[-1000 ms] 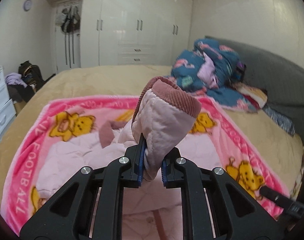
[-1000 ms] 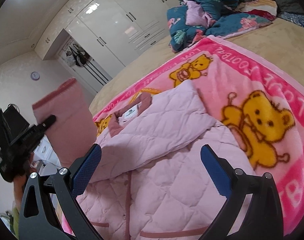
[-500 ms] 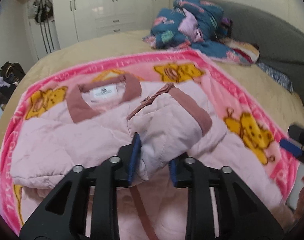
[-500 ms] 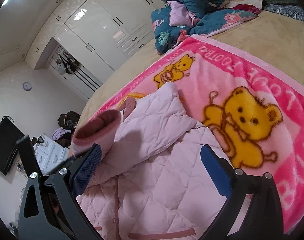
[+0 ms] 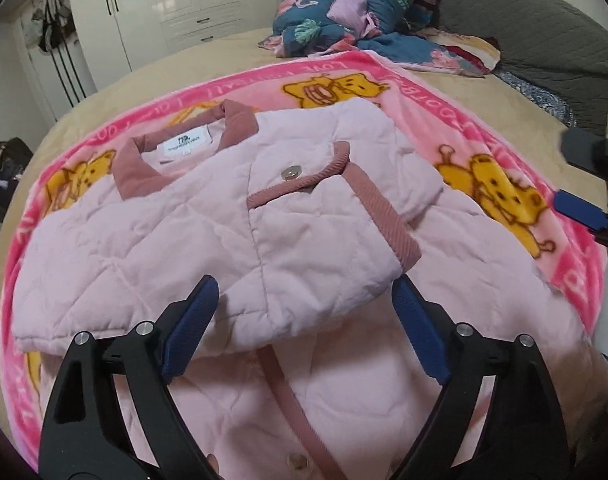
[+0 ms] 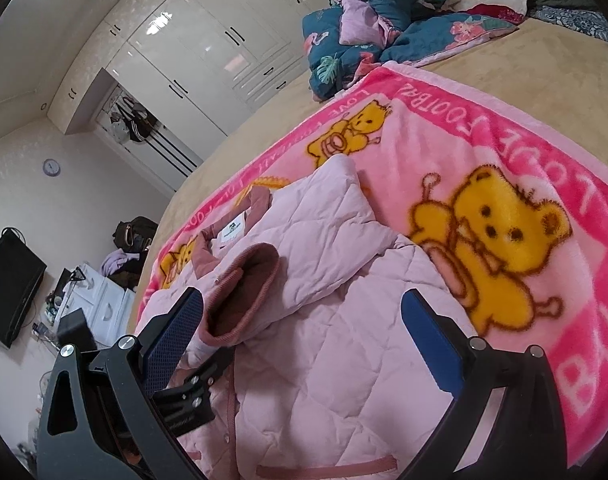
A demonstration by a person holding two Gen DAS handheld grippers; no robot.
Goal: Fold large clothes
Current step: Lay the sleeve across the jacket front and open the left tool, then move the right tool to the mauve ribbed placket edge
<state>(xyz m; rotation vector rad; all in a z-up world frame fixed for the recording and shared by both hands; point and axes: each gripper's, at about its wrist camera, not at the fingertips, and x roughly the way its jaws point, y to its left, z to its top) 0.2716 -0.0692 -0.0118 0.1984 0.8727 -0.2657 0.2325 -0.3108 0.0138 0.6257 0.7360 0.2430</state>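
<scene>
Jacket (image 5: pixel 232 236) lies on the pink blanket (image 5: pixel 500 148), sleeve (image 5: pixel 328 240) folded across its chest. Left claw (image 5: pixel 304 320) gapes wide, right claw (image 6: pixel 304 332) wide too. Puffy sleeve could spring back unpressed.

A pink blanket (image 5: pixel 484 128) printed with yellow bears is lying spread over a tan bed (image 5: pixel 232 46), reaching out ahead of the hand-held gripper and to both its sides. Farther ahead, a heap of dark blue bedding (image 5: pixel 344 12) is sitting near a grey headboard (image 5: pixel 544 28). White wardrobes (image 6: pixel 224 40) are standing along the far wall. In the right wrist view, a round clock (image 6: pixel 51 167) is hanging on the wall to the left, and a black television (image 6: pixel 10 288) and a white chest of drawers (image 6: pixel 100 308) are showing farther left.
</scene>
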